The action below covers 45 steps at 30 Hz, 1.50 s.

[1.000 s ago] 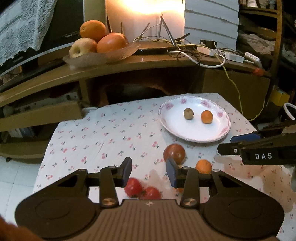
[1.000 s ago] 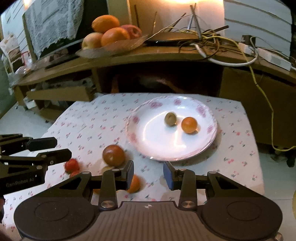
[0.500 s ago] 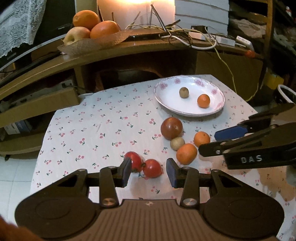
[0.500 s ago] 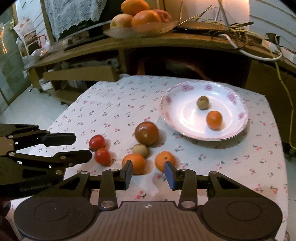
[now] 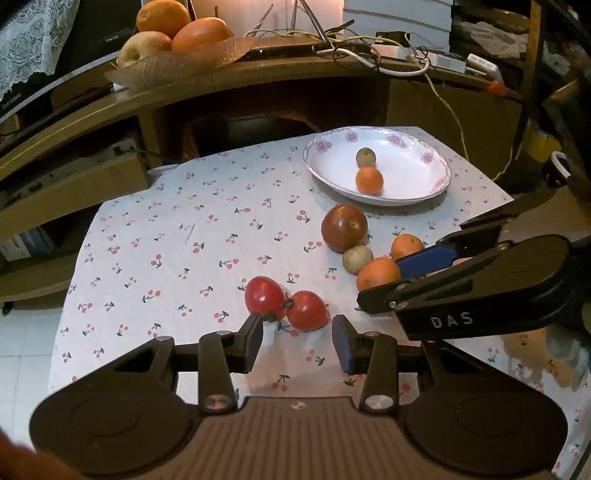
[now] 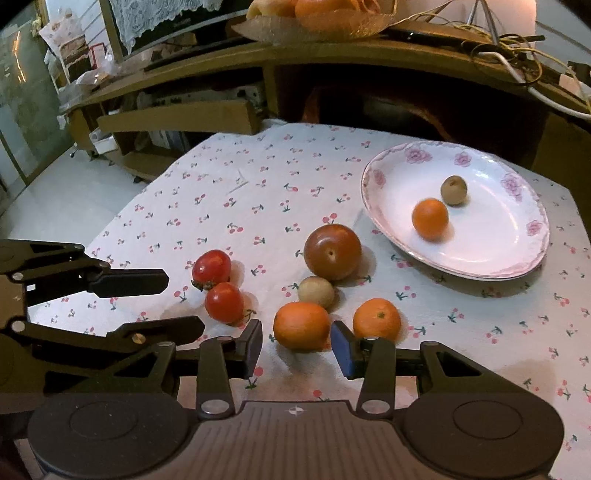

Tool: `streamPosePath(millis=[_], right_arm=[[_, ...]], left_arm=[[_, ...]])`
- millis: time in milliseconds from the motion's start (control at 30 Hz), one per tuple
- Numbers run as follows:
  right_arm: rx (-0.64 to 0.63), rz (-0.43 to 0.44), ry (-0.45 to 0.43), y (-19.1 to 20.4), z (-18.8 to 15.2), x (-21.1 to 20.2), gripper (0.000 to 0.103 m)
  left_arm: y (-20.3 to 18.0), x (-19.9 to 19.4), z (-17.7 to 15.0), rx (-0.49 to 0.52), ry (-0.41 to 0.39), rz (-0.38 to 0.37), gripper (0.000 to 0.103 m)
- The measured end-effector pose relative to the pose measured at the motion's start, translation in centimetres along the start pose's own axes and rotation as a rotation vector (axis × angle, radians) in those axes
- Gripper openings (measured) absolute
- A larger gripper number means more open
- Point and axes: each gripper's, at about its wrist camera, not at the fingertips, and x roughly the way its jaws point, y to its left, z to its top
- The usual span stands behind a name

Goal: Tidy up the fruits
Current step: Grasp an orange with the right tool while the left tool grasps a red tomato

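A white flowered plate (image 5: pixel 436 186) (image 6: pixel 517 266) holds a small orange (image 5: pixel 369 180) (image 6: pixel 430 218) and a small brown fruit (image 5: pixel 365 157) (image 6: pixel 453 190). On the cherry-print cloth lie two red tomatoes (image 5: pixel 286 304) (image 6: pixel 218 286), a dark red plum (image 5: pixel 344 228) (image 6: pixel 332 251), a small tan fruit (image 5: pixel 357 260) (image 6: pixel 316 291) and two oranges (image 5: pixel 377 273) (image 6: pixel 301 325). My left gripper (image 5: pixel 297 343) is open just before the tomatoes. My right gripper (image 6: pixel 296 346) is open, its jaws flanking the nearer orange.
A wooden shelf unit behind the table carries a bowl of large oranges and an apple (image 5: pixel 173 33) and tangled cables (image 5: pixel 369 55). The table's edges drop to a tiled floor (image 6: pixel 55 195) on the left.
Both grippers have drawn back from the plate and come low toward the loose fruit. The left now faces the tomatoes, the right the nearer orange.
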Motion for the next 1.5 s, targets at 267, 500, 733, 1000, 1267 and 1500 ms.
streamPosePath(millis=[267,500,733,1000,1267,1500], right_arm=[[0.01,0.007,0.028,-0.4,0.2,0.9,0.036],[0.048,-0.01,0.036,-1.8,-0.4,-0.2,0.036],[0.05,-0.008,0.048,-2.4,-1.0,-1.1,0.036],[0.028,-0.015,0.054,-2.3,-1.5,-1.7,0.036],[0.011,-0.043,0.041,-1.6,-3.2,-4.3,0.036],[0.04,-0.076,0.059,-1.6,-5.6,-5.2,0.036]], left_arm=[[-0.3,1.6,0.1,-0.017,0.024,-0.035,0.046],[-0.9,3.0,0.4,-0.027,0.026,-0.034,0.046],[-1.3,3.9,0.8,-0.03,0.016,-0.01,0.044],[-1.8,2.3,0.4,0.008,0.01,-0.027,0.033],[-3.1,-0.1,-1.1,0.056,0.017,-0.065,0.033],[-2.0,0.6,-1.1,0.022,0.016,-0.027,0.035]])
